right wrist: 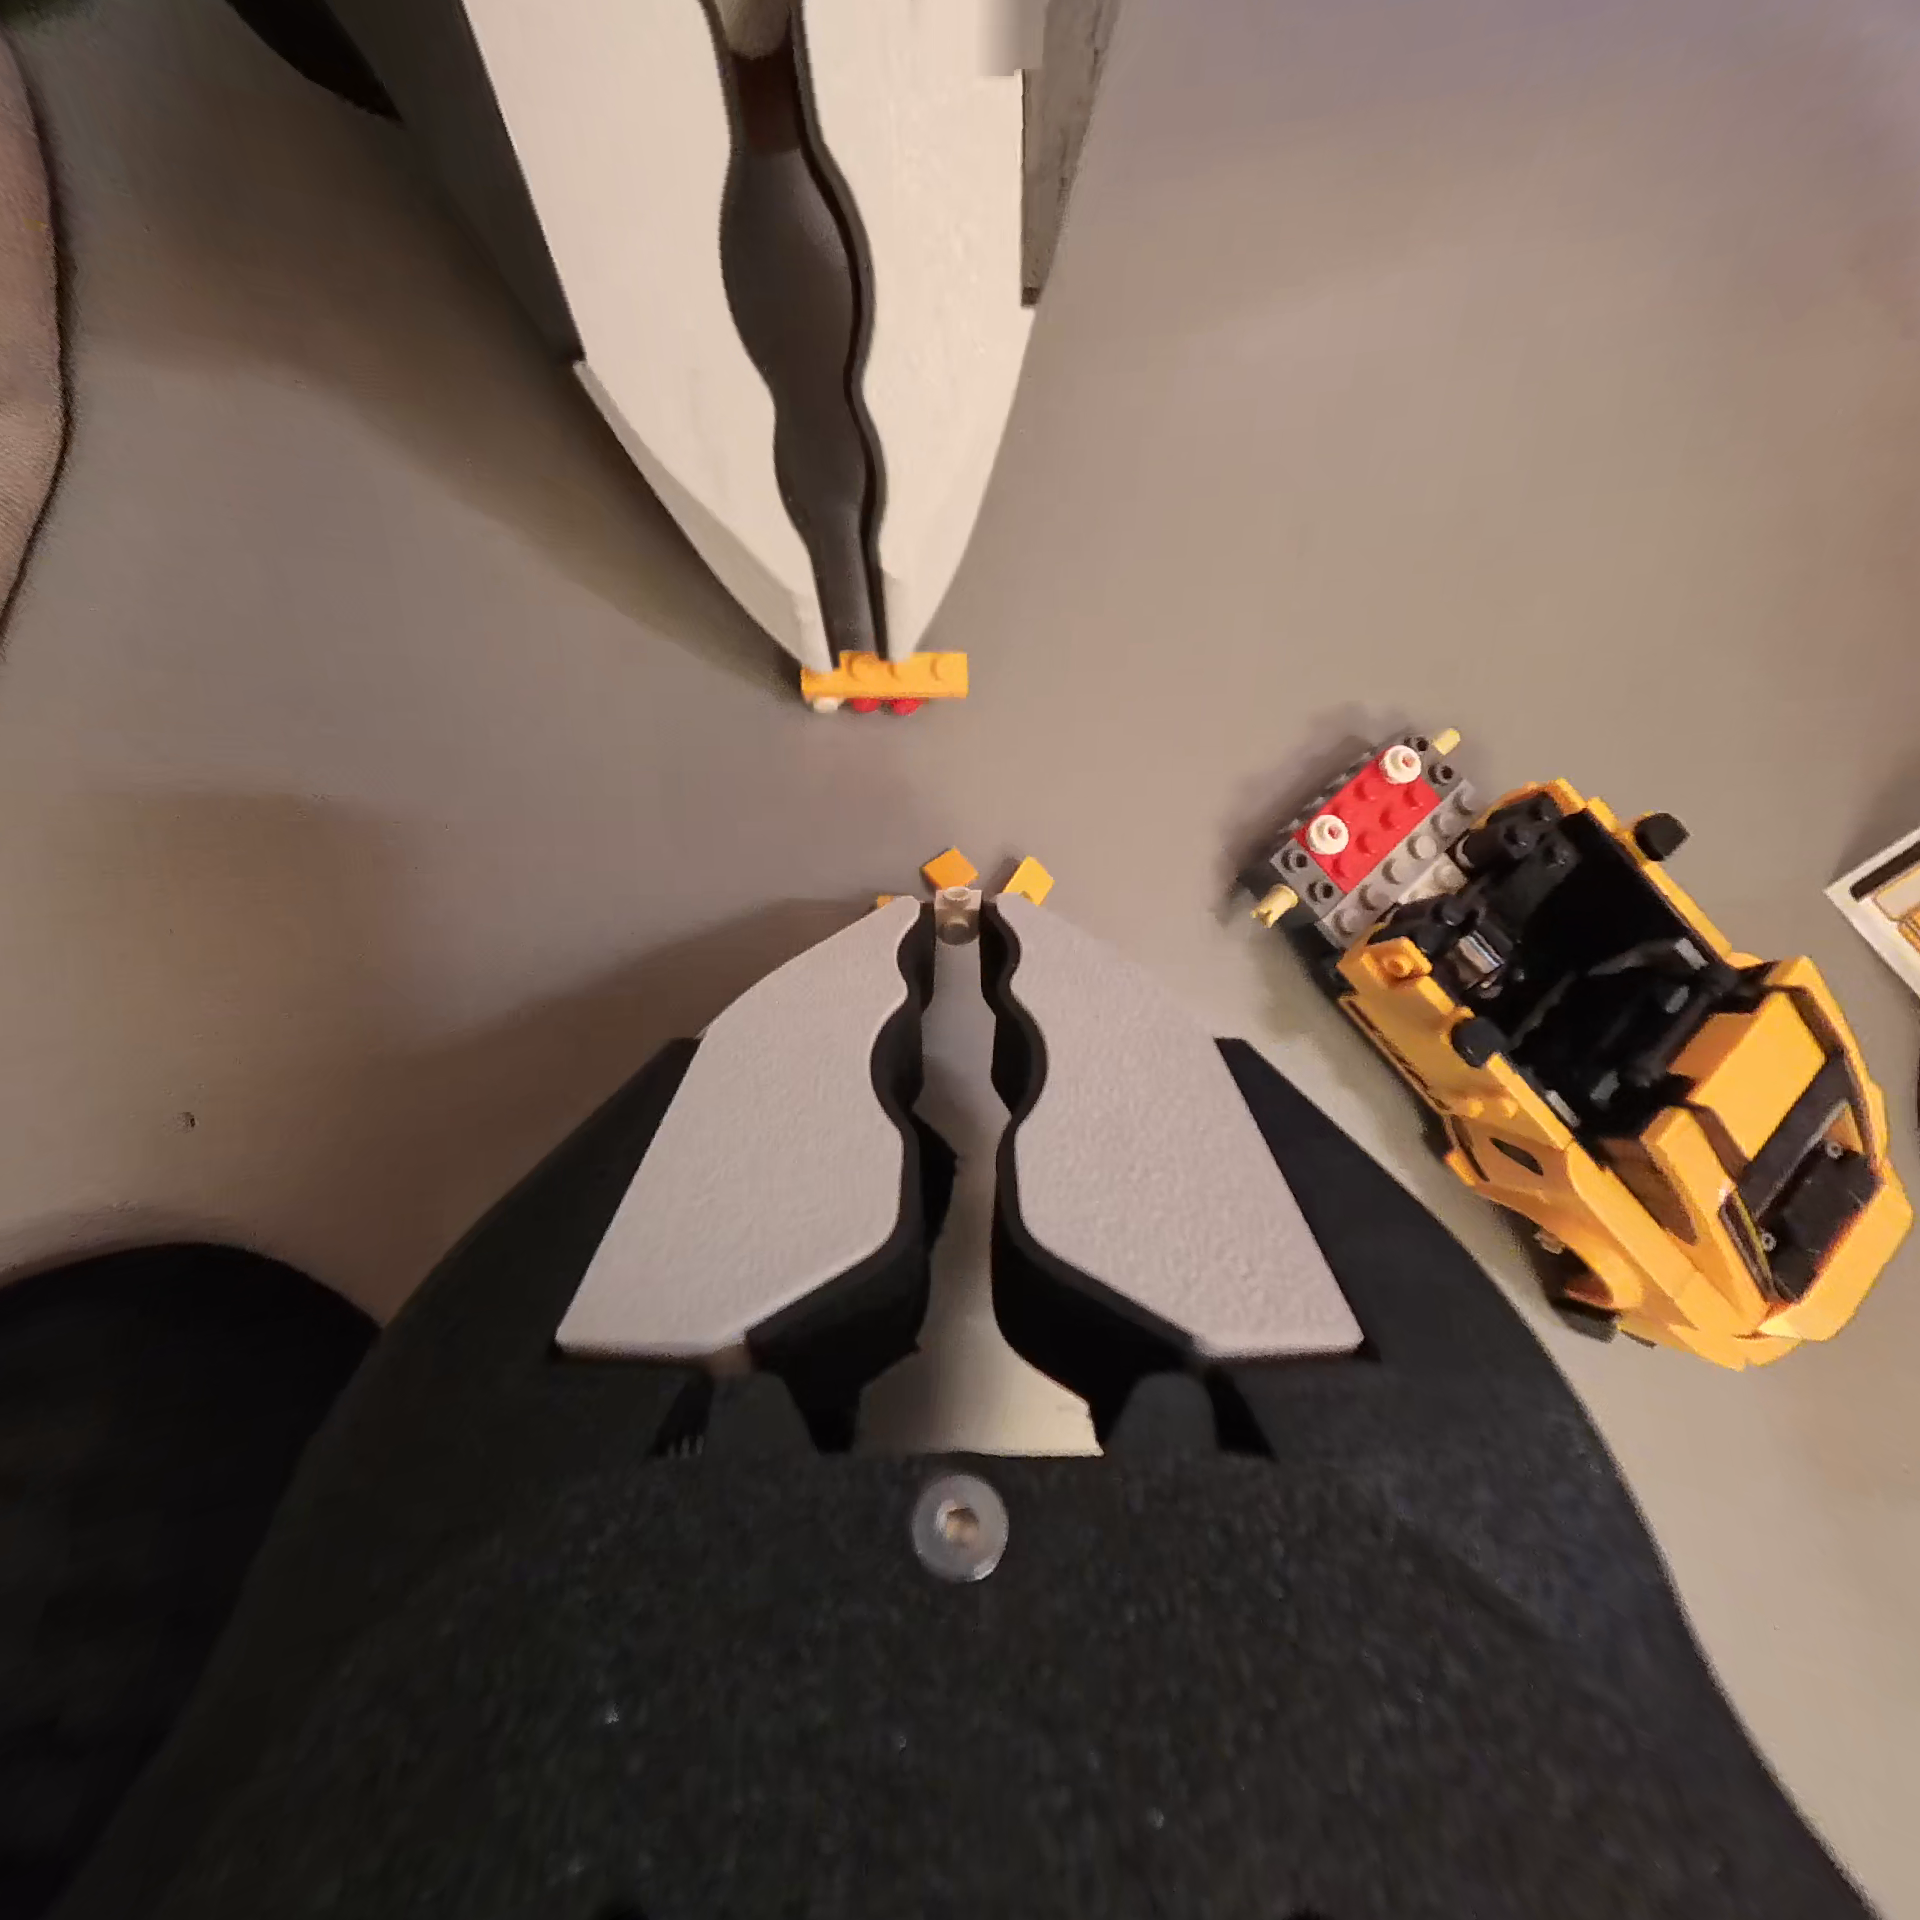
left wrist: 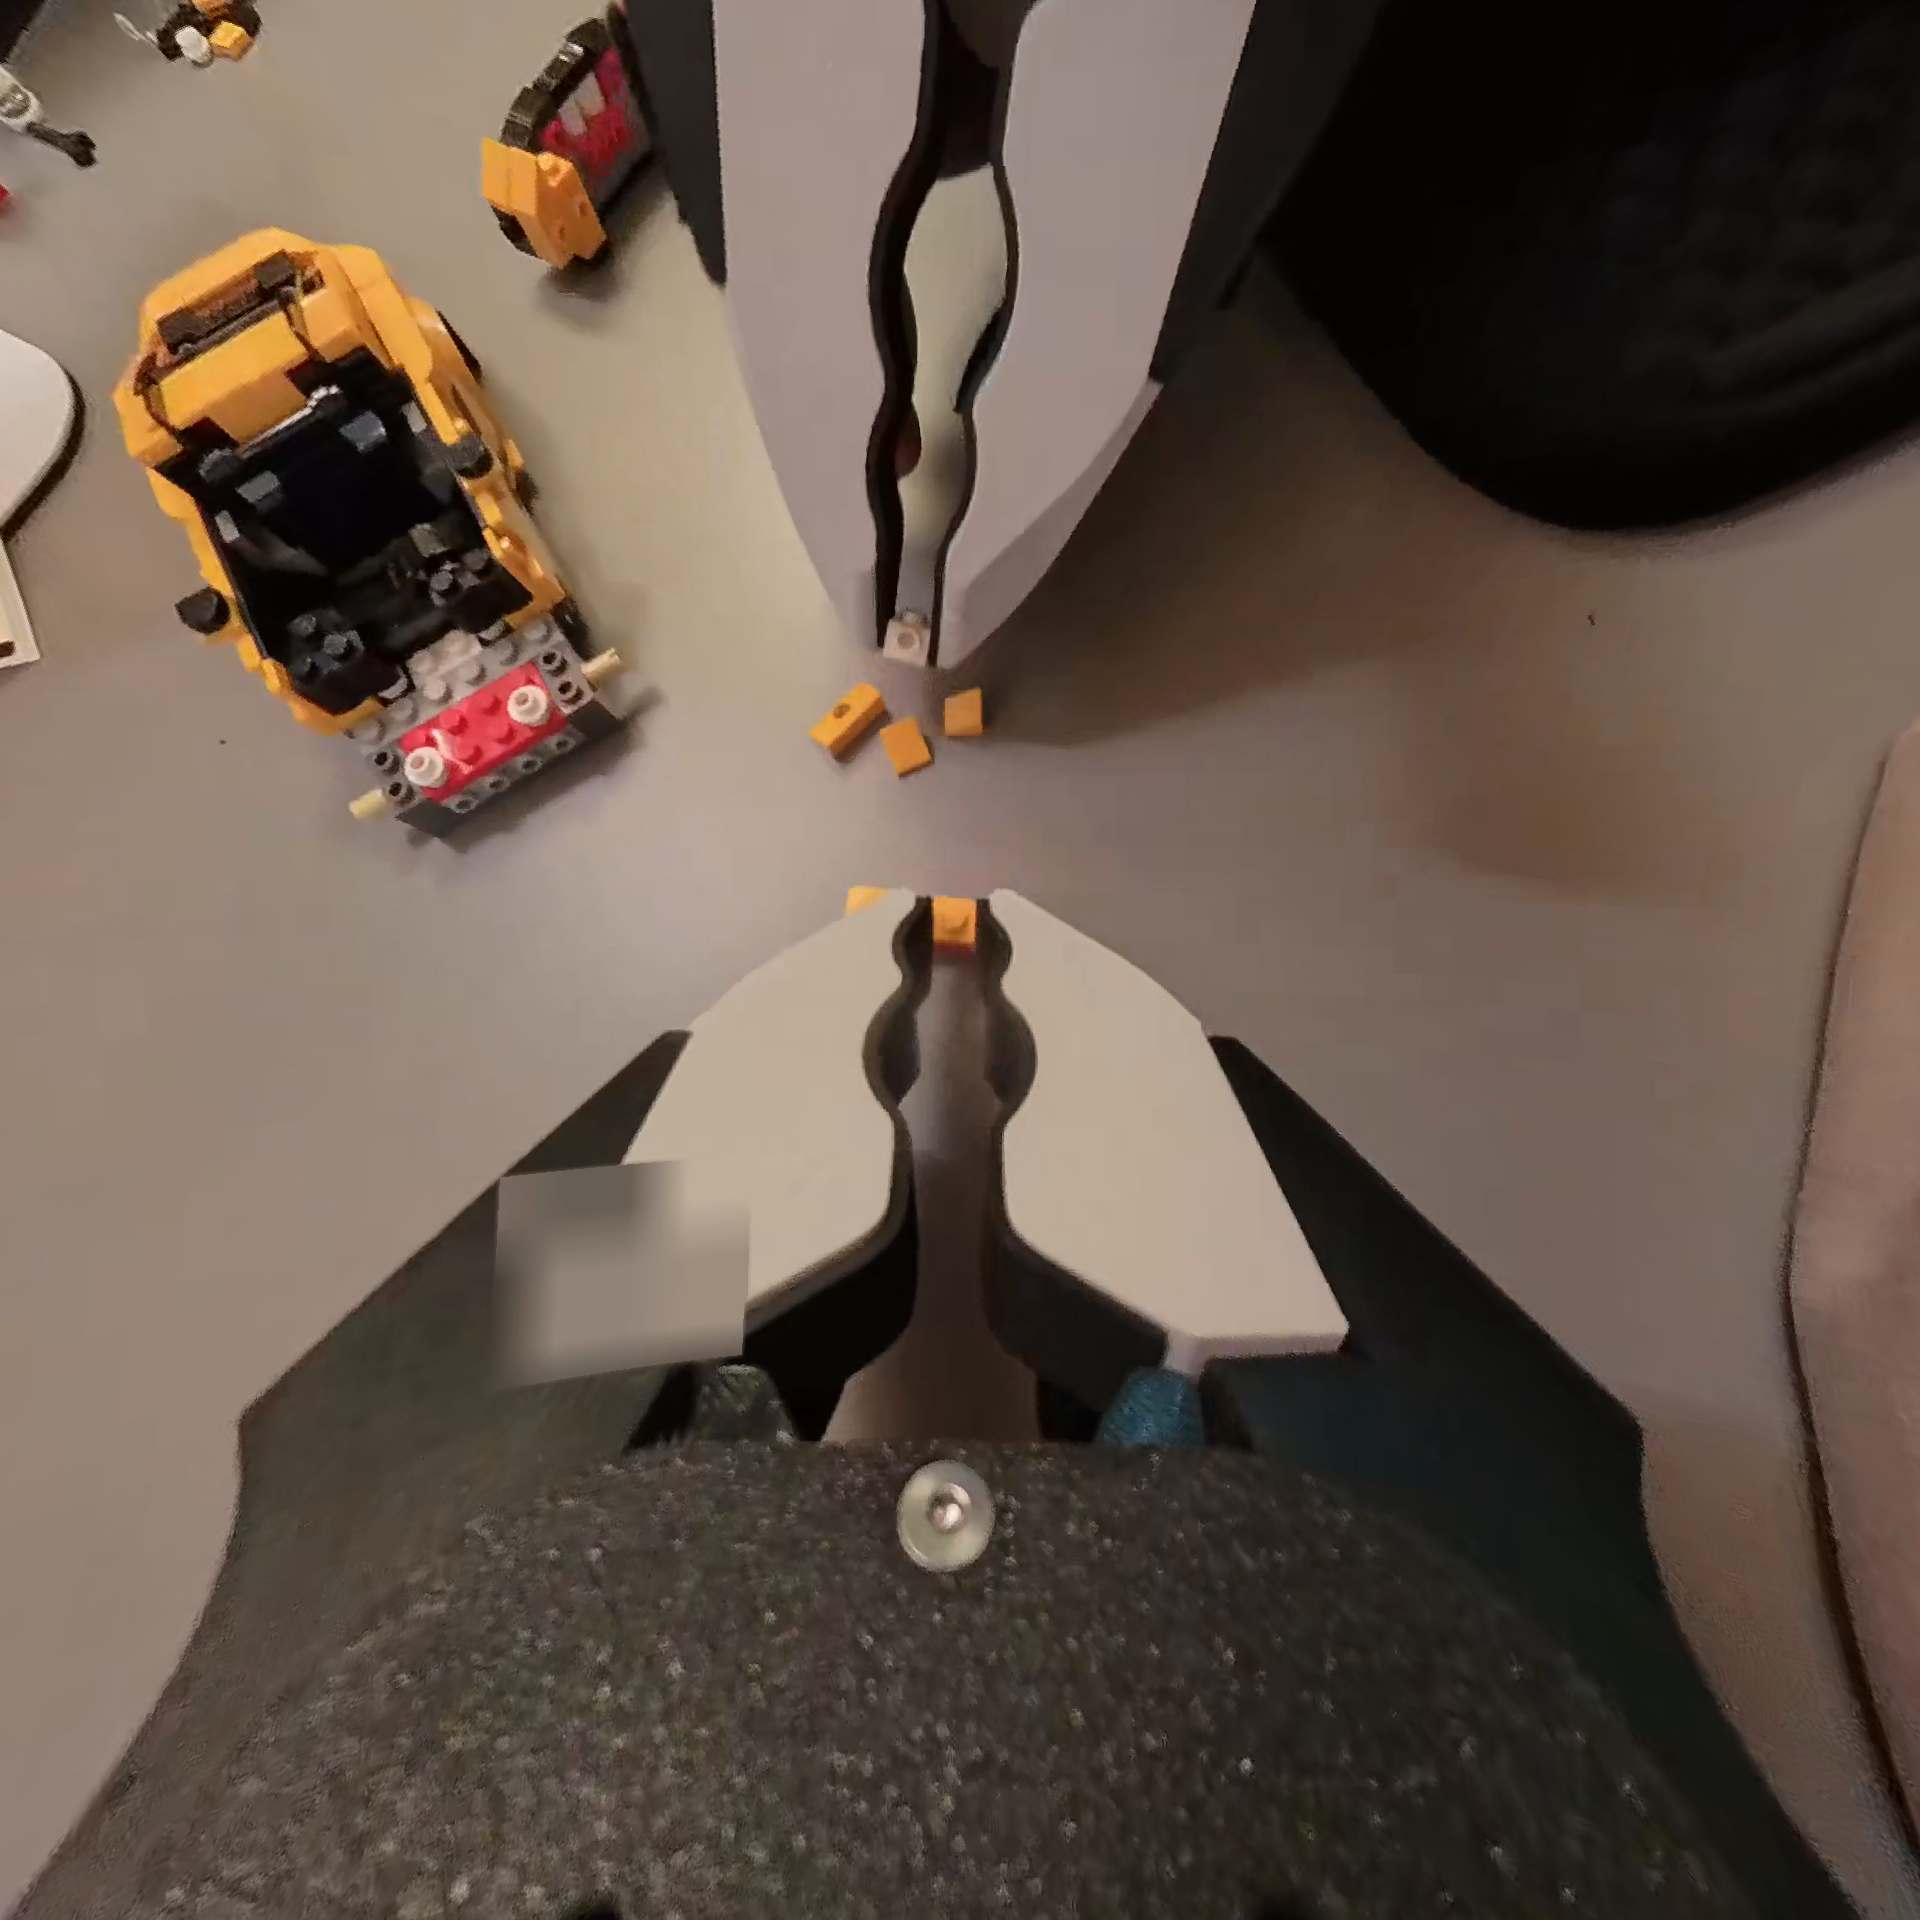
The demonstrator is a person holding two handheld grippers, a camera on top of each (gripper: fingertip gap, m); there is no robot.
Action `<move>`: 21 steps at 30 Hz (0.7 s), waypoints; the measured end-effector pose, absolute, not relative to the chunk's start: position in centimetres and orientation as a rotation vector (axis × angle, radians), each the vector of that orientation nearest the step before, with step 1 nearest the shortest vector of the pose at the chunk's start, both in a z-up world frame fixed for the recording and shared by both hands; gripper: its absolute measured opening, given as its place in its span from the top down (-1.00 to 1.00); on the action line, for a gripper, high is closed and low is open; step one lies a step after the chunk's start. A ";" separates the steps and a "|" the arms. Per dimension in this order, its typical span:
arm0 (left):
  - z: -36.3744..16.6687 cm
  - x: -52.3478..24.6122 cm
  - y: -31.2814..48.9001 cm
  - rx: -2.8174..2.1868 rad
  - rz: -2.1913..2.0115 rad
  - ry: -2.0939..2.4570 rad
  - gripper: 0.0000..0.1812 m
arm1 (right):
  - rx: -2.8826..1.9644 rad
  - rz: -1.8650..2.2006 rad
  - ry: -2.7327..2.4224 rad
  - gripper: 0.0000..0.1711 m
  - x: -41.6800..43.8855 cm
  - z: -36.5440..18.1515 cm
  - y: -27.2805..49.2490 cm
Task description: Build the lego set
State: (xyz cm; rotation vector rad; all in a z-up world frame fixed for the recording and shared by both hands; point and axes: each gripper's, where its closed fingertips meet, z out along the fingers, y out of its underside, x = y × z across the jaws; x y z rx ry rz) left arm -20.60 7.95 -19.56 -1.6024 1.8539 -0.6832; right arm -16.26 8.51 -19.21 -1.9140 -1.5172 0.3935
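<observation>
Lego car point(left wrist: 343, 540), yellow and black, partly built, lies on the grey table point(left wrist: 1351, 831); its open end shows a red plate point(left wrist: 486, 730) with two white round studs on grey plates. Left gripper point(left wrist: 954, 920) is pinched narrow on an orange plate assembly point(right wrist: 883, 677), which carries red and white round pieces on one face and sticks out sideways past the fingertips. Right gripper point(right wrist: 957, 914) faces it tip to tip, pinched narrow on a small clear-grey stud piece point(right wrist: 957, 914). The two held parts are near each other but apart. Three loose orange pieces point(left wrist: 904, 727) lie on the table just beside the right gripper's tips, between the two grippers. Separate orange-and-black subassembly point(left wrist: 566, 171) sits past the car, toward the table's far edge. Corner of a printed sheet point(right wrist: 1881, 904) lies near the car's other side.
</observation>
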 end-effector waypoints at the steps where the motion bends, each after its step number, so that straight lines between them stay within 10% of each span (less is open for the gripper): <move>1: -19.6 -20.9 7.8 -1.598 -0.686 1.867 0.96 | -1.913 0.394 -1.515 0.91 -16.2 -19.2 8.4; 21: -20.0 -21.0 6.1 -1.232 -0.519 2.386 0.70 | -1.887 0.396 -1.460 0.91 -15.5 -18.8 7.6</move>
